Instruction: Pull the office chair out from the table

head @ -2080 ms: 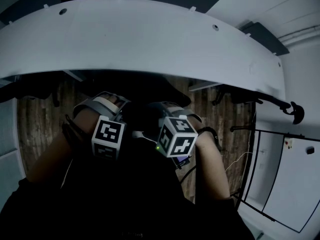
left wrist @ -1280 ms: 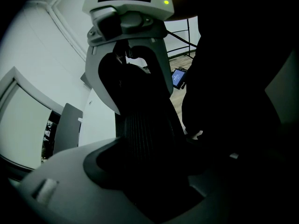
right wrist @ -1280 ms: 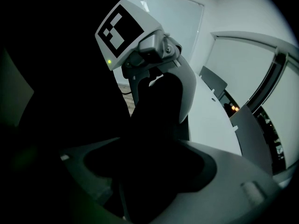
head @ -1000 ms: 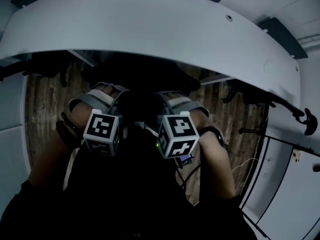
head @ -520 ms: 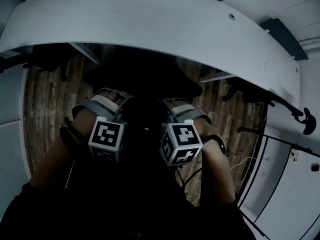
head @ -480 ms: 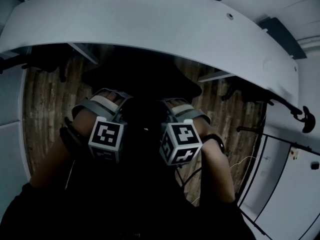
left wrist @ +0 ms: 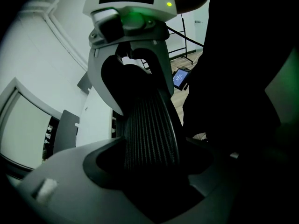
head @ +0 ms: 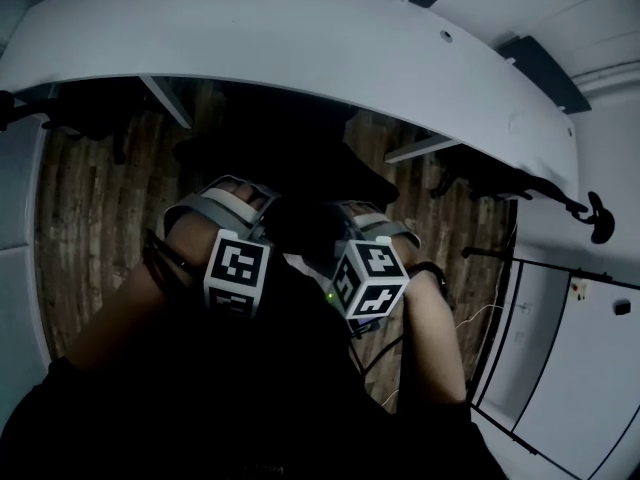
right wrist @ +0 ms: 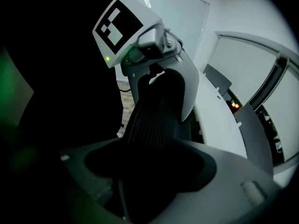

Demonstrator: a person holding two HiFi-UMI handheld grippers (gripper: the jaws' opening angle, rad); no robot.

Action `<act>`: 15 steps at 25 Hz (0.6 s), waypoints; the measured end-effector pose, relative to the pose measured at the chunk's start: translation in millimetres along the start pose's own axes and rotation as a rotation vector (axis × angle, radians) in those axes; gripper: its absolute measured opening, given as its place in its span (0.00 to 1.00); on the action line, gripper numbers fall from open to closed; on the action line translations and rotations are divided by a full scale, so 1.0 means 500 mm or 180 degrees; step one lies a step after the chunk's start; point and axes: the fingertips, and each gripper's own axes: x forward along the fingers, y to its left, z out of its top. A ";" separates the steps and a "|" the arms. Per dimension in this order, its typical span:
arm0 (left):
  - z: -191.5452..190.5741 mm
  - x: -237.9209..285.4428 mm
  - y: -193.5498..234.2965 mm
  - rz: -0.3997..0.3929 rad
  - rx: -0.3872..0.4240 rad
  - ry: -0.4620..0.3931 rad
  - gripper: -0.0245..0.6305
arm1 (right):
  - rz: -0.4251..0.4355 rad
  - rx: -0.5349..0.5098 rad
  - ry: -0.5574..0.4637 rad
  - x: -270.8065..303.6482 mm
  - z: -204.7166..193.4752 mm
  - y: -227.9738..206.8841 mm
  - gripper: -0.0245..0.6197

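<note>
Office chair (head: 290,158) stands close in front of the curved white desk (head: 300,48), its seat by the desk's edge and its backrest top toward the person. Pulling from so high could tip or recline it rather than roll it over the plank floor (head: 90,198), or swing it askew if one side leads. The left hand-held gripper (left wrist: 149,171) and right hand-held gripper (right wrist: 149,171) each clamp the ribbed backrest edge (left wrist: 149,125) at a wide span; a jerk could let that rim slide out.
</note>
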 end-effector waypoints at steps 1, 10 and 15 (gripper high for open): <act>-0.002 -0.005 -0.015 -0.0009 0.0013 -0.0008 0.55 | -0.0009 0.0020 0.0002 0.002 0.010 0.012 0.54; -0.001 -0.021 -0.123 0.0029 0.0180 -0.0057 0.55 | -0.0174 0.0115 0.0070 0.026 0.053 0.112 0.54; 0.004 -0.037 -0.183 0.0062 0.0253 -0.0087 0.55 | -0.0255 0.0177 0.0137 0.037 0.078 0.168 0.54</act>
